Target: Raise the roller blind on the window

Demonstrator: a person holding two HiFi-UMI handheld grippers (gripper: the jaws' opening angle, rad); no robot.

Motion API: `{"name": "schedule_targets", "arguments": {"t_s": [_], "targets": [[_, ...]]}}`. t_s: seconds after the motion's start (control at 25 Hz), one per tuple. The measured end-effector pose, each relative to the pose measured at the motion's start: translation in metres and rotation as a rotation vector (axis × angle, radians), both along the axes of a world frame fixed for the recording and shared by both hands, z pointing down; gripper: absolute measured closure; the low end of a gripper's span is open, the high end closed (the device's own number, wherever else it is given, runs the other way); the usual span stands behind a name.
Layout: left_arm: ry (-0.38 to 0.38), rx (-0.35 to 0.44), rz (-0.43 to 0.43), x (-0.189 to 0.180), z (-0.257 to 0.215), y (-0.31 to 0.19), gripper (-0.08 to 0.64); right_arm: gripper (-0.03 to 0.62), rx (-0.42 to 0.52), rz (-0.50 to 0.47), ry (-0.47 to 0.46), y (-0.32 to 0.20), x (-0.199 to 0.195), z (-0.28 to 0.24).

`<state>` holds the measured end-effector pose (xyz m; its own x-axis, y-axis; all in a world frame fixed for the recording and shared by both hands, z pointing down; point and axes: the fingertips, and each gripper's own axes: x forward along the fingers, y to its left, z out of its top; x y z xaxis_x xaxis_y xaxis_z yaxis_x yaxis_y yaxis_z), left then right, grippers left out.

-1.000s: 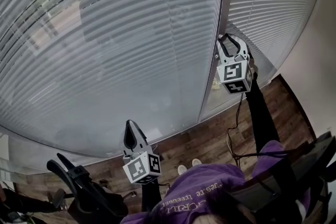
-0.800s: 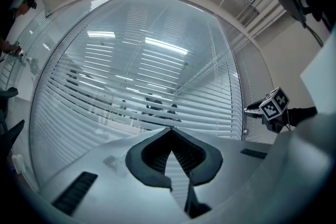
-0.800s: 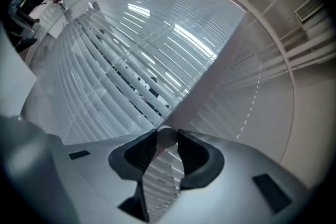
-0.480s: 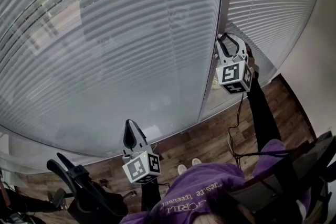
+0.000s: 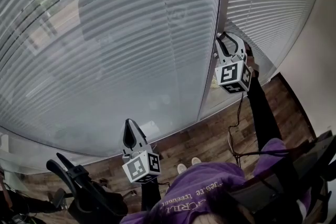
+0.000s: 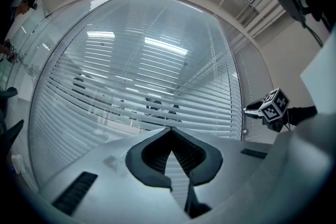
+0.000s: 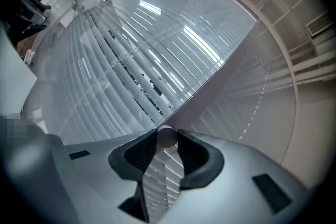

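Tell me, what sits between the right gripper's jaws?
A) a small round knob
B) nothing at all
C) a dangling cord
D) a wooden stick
A: the close-up view shows a small round knob pinched between the tips of the right gripper.

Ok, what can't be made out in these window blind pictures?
Head view: the round silver knob is largely hidden by the right gripper around it; only the right gripper view shows it clearly.
Head view: the top of the grey slatted blind is cut off by the upper edge, so its height is unclear.
Right gripper view: the thin white bead chain is too fine to trace to either end.
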<state>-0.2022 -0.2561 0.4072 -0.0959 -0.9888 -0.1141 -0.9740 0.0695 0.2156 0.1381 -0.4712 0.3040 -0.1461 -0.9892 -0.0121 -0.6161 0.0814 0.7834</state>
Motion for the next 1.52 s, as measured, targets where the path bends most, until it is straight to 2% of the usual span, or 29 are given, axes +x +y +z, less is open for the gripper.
{"name": "schedule_targets", "arguments": {"t_s": [1.2, 1.52], "targets": [[0.011, -0.001, -0.013, -0.0054, -0.0004, 0.0022, 0.56, 0.469, -0.008, 0.007, 0.079, 0.0012, -0.0009, 0.0012], [0.016, 0.002, -0.014, -0.0075, 0.0006, 0.0014, 0.56, 0.469, 0.001, 0.002, 0.157, 0.0001, -0.0013, 0.0016]]}}
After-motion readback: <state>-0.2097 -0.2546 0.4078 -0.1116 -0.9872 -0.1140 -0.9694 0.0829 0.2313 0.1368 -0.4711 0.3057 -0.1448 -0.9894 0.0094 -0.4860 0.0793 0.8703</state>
